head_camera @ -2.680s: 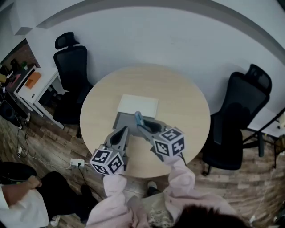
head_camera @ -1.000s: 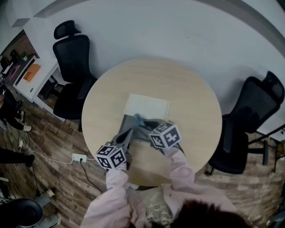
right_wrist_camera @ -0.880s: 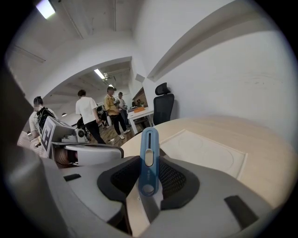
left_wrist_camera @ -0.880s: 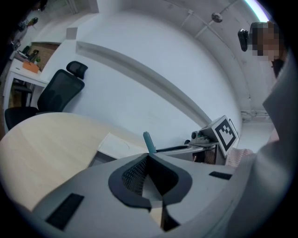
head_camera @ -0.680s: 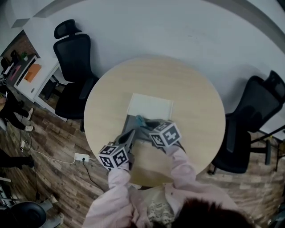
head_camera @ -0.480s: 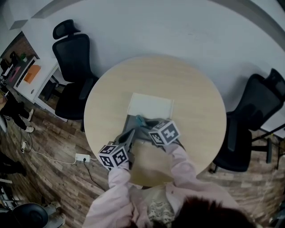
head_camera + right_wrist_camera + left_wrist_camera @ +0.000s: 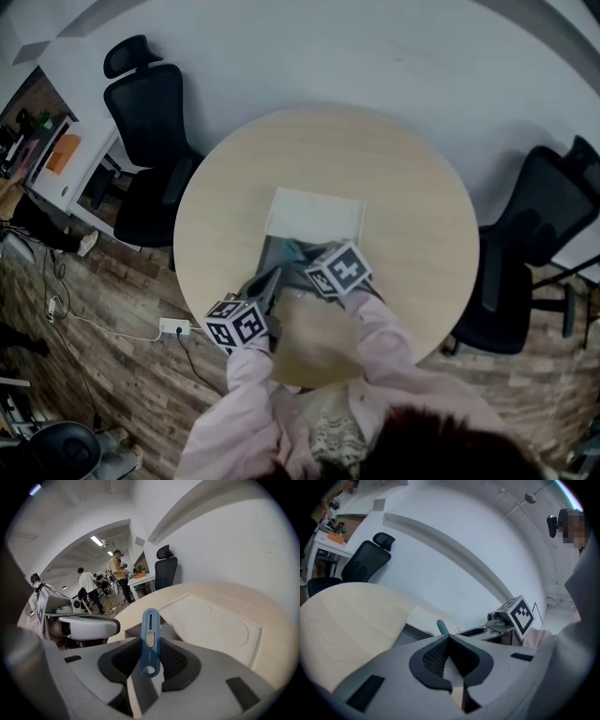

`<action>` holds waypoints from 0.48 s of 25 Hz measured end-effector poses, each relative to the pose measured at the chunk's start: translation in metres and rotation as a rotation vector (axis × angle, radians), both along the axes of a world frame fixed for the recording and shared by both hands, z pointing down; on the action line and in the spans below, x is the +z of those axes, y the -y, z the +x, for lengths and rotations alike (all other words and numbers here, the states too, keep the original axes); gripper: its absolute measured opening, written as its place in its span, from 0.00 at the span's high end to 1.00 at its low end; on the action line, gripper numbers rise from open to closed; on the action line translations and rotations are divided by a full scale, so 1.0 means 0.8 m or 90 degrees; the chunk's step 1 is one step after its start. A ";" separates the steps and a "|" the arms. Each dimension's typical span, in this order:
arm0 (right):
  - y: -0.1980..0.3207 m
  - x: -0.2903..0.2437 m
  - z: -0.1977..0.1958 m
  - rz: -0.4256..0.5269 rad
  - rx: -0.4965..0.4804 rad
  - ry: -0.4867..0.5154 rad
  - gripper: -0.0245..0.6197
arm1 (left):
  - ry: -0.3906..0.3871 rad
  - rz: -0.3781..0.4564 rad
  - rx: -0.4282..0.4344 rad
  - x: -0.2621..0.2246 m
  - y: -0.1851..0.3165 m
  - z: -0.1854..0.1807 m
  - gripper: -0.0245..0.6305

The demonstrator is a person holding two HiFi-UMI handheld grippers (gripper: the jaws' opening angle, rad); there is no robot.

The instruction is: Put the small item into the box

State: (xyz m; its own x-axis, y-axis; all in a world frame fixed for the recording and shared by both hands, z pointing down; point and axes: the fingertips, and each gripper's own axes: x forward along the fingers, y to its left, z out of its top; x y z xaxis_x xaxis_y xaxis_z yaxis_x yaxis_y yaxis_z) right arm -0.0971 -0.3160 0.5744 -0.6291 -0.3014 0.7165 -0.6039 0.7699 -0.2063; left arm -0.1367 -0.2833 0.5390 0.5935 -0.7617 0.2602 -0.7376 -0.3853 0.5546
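Note:
The small item is a slim blue utility knife [image 7: 150, 641] and my right gripper [image 7: 149, 638] is shut on it, so it stands upright between the jaws. In the head view the right gripper [image 7: 298, 251] holds the knife [image 7: 292, 247] over the open grey box [image 7: 274, 253] near the table's middle. The box's white lid [image 7: 315, 216] lies flat just beyond it. My left gripper [image 7: 272, 277] is shut and empty at the box's near left corner. The left gripper view shows the knife's tip [image 7: 442, 626] just past the left gripper [image 7: 449, 637].
The round pale wooden table [image 7: 403, 187] carries only the box and lid. Black office chairs stand at its far left [image 7: 145, 112] and right [image 7: 544, 216]. A white desk [image 7: 56, 169] is at the left. People stand far off [image 7: 117, 571] in the right gripper view.
Both grippers have stayed close over the grey box, the right one still holding the blue knife. The head camera has shifted a little, so the table sits slightly higher in view.

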 end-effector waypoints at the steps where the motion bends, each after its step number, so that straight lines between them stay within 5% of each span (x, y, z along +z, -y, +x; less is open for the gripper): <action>1: 0.000 0.002 -0.001 -0.003 -0.001 -0.002 0.76 | -0.001 -0.002 -0.002 0.001 0.000 -0.001 0.95; 12: -0.003 0.028 -0.004 -0.029 -0.022 -0.041 0.76 | 0.003 -0.018 -0.008 0.012 0.003 -0.004 0.95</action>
State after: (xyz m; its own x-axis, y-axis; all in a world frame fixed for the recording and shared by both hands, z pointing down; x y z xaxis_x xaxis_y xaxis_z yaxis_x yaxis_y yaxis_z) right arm -0.1000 -0.3138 0.5968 -0.5907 -0.2474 0.7681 -0.5908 0.7809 -0.2028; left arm -0.1402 -0.2856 0.5485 0.5829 -0.7611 0.2845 -0.7445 -0.3601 0.5621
